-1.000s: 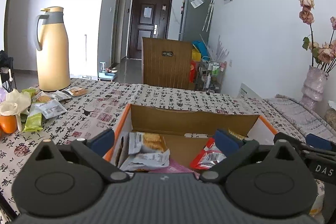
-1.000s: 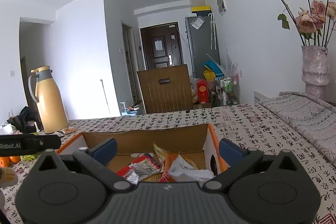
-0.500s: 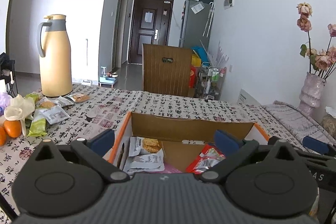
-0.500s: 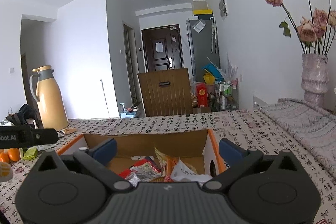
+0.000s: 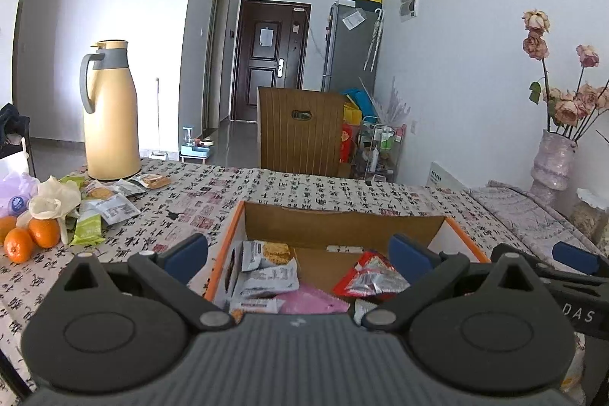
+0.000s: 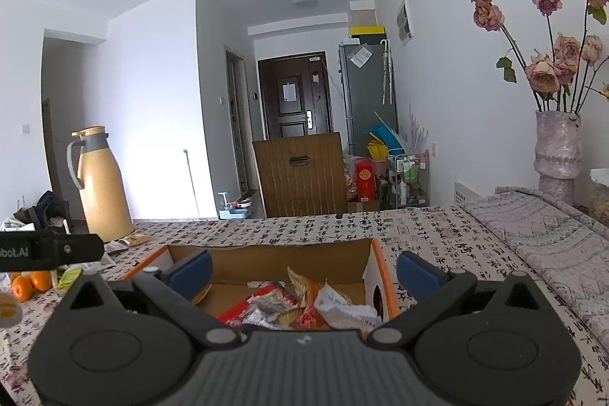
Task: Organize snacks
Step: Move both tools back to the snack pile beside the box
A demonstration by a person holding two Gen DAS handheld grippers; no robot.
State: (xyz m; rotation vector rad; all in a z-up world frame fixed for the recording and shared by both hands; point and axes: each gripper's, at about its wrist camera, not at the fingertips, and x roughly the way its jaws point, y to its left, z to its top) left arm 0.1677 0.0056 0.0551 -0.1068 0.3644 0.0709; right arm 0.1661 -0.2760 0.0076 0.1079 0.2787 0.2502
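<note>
Loose snack packets (image 5: 97, 212) lie on the bench (image 5: 198, 200), well left of the left gripper (image 5: 300, 252); light, crinkly, slippery, best pinched at a sealed edge. Left jaws wide open, empty, over the cardboard box (image 5: 342, 219). Right gripper (image 6: 302, 269) jaws wide open, empty, above packets in the box.
</note>
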